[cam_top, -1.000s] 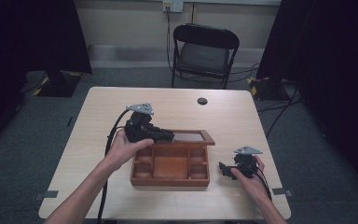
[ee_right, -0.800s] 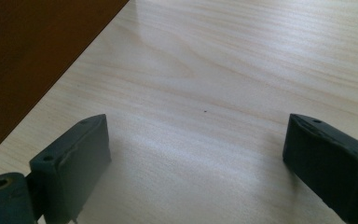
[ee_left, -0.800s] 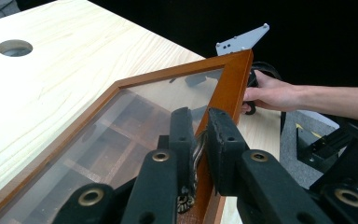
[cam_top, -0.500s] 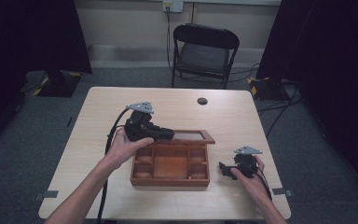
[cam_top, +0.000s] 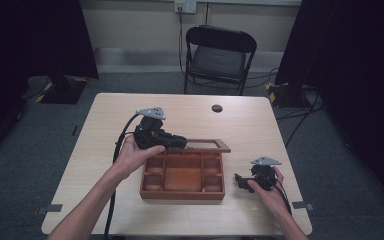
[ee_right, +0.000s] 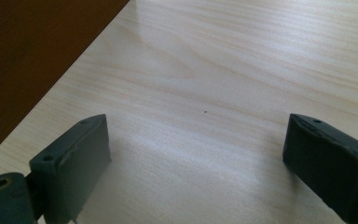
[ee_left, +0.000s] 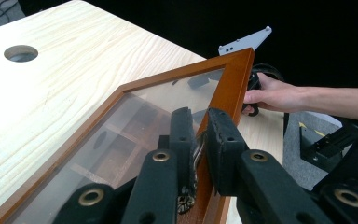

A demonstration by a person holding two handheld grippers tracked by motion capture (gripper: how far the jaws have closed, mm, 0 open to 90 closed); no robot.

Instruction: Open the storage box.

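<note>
Your left tongs (ee_left: 198, 140) are squeezed shut on the edge of the glass lid (ee_left: 121, 135) of the wooden box (cam_top: 182, 177). The two black jaws pinch the brown frame of the lid from both sides. The lid is lifted up and tilted, with its far edge raised above the box. Through the glass you can see the little compartments inside.

The box sits near the middle of the light wood surface (cam_top: 105, 120), a bit toward your side. From above it has many small compartments and one bigger one in the middle.

Your right tongs (ee_right: 196, 154) are wide open and hold nothing. They rest low over the bare surface, just beside the right side of the box. The dark brown wall of the box is at the top left corner of the right gripper view.

A small round hole (cam_top: 217, 108) is in the surface near the far edge. A black chair (cam_top: 219, 57) stands behind the surface.
</note>
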